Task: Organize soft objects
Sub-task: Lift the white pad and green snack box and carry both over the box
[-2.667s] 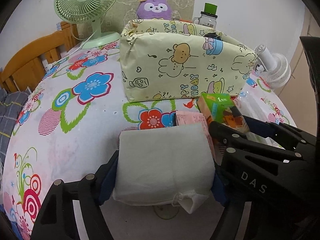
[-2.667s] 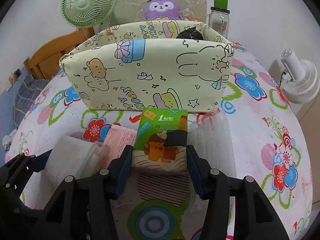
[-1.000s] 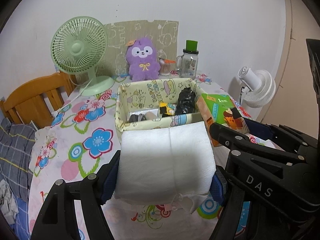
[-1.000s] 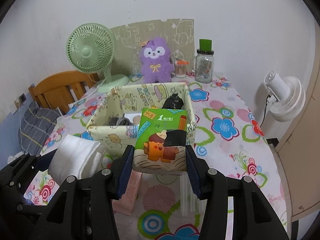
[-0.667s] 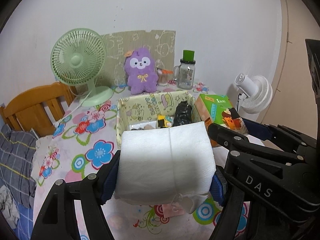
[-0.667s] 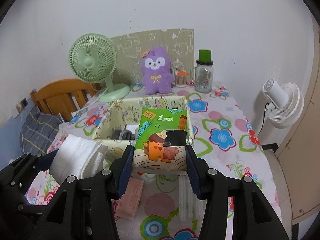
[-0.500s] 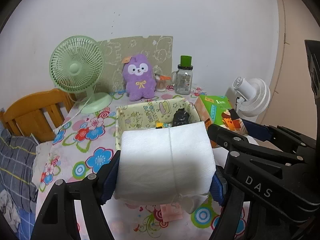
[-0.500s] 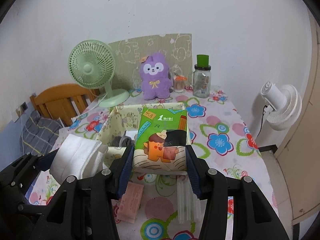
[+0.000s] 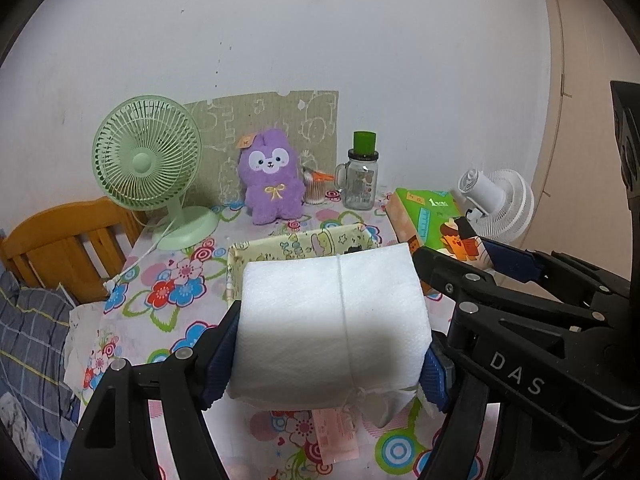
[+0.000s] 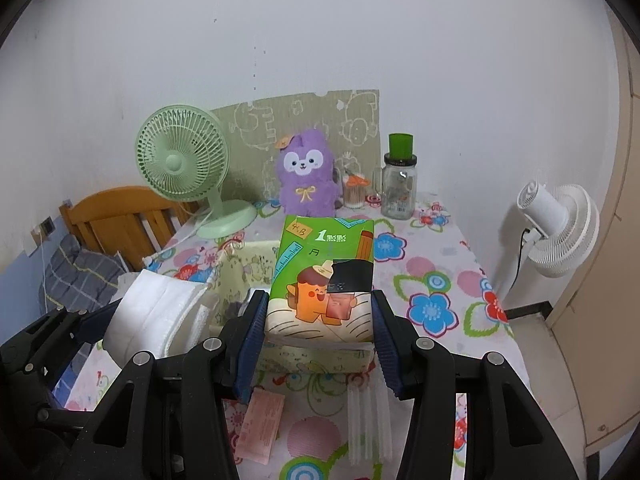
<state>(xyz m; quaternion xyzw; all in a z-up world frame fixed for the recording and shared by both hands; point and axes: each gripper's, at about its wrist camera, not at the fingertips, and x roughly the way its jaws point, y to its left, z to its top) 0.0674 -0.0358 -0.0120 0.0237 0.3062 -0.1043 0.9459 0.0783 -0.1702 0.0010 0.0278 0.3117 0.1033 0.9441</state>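
My left gripper [image 9: 332, 356] is shut on a white pack of soft tissue [image 9: 332, 320] and holds it high above the table. It also shows in the right wrist view [image 10: 156, 320]. My right gripper [image 10: 320, 332] is shut on a green tissue pack with a cartoon figure [image 10: 324, 276], also seen in the left wrist view [image 9: 432, 220]. Both packs hang above a yellow cartoon-print fabric box [image 9: 288, 244], which is partly hidden behind them [image 10: 244, 268].
A floral tablecloth [image 10: 432, 280] covers the table. At the back stand a green fan [image 9: 148, 176], a purple plush [image 9: 272, 180] and a glass jar with a green lid [image 9: 360, 180]. A white fan [image 10: 560, 228] stands right. A pink packet [image 10: 260, 424] and clear straws [image 10: 368, 420] lie below.
Both grippers have risen further with their packs. The box and table look smaller and lower in both views.
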